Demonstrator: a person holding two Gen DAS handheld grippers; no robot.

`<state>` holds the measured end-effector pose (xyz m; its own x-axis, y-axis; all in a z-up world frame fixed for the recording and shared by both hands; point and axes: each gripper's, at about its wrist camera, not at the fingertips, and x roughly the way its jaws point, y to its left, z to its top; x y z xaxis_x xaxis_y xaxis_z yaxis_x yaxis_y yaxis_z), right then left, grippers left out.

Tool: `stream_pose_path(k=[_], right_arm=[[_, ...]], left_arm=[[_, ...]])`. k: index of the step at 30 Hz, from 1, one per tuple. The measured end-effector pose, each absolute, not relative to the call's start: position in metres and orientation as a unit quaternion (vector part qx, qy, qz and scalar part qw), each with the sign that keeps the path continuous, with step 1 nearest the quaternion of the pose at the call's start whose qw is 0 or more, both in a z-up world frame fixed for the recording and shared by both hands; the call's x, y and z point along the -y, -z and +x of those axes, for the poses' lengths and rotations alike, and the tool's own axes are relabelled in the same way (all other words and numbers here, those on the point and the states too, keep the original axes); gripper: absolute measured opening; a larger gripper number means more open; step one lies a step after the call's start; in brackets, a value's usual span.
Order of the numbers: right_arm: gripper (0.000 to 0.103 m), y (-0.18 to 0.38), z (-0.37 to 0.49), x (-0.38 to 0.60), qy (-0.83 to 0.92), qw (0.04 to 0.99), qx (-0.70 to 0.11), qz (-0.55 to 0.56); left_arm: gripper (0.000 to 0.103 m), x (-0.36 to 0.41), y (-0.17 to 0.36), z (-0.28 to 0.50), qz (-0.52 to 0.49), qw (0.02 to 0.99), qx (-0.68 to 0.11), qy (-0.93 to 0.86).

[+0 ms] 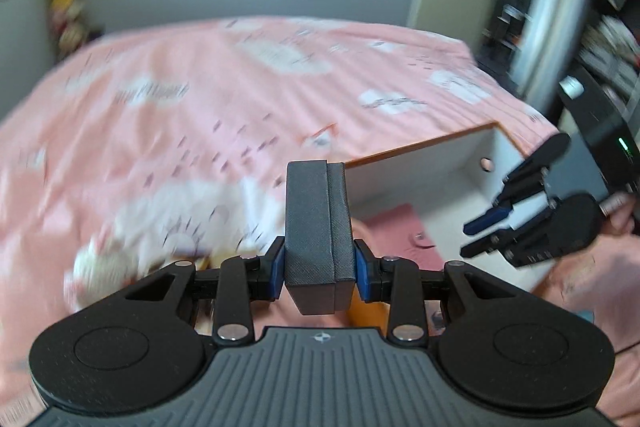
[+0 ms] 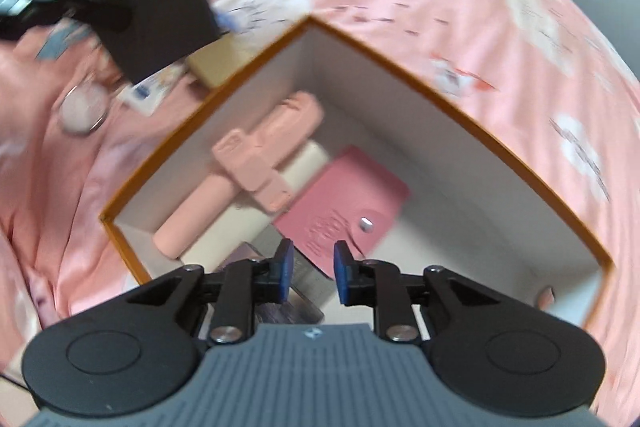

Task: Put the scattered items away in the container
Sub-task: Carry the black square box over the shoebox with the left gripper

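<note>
An orange-rimmed box (image 2: pixel 460 115) with white inner walls sits on a pink patterned bed (image 1: pixel 192 99), holding a pink snap wallet (image 2: pixel 344 203), a pale pink roll (image 2: pixel 200 215), a pink strap-like piece (image 2: pixel 256 163) and a cream slab (image 2: pixel 280 187). The left gripper (image 1: pixel 319 267) is clamped on an upright dark grey case (image 1: pixel 316 227) near the box's left side, while the right gripper (image 2: pixel 313 267) points down into the box, its jaws narrowly parted with nothing between them. Motion blur obscures the loose items left of the box, including a round whitish object (image 2: pixel 82 111), a tan block (image 2: pixel 220 63) and a card (image 2: pixel 150 93).
</note>
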<state>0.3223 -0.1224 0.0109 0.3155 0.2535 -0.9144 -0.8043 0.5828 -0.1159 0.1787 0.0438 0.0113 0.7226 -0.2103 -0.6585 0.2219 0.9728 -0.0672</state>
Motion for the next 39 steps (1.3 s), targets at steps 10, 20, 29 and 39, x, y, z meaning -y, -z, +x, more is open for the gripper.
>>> stream_pose_path(k=[10,20,29,39], right_arm=[[0.034,-0.007,0.339,0.183,-0.216,0.8,-0.547,-0.118],[0.039,0.019,0.344,0.203,-0.205,0.8,-0.554,-0.105],[0.042,0.032,0.347,0.204,-0.239,0.786,-0.557,-0.122],[0.045,0.034,0.346,0.2,-0.243,0.782,-0.559,-0.132]], left_arm=[[0.039,0.064,0.01,0.195,0.217,0.9,-0.32,0.202],[0.039,0.133,0.082,0.212,0.43,0.828,-0.26,0.247],[0.039,0.15,0.129,0.208,0.513,0.789,-0.222,0.256],[0.044,0.142,0.135,0.225,0.466,0.786,-0.284,0.29]])
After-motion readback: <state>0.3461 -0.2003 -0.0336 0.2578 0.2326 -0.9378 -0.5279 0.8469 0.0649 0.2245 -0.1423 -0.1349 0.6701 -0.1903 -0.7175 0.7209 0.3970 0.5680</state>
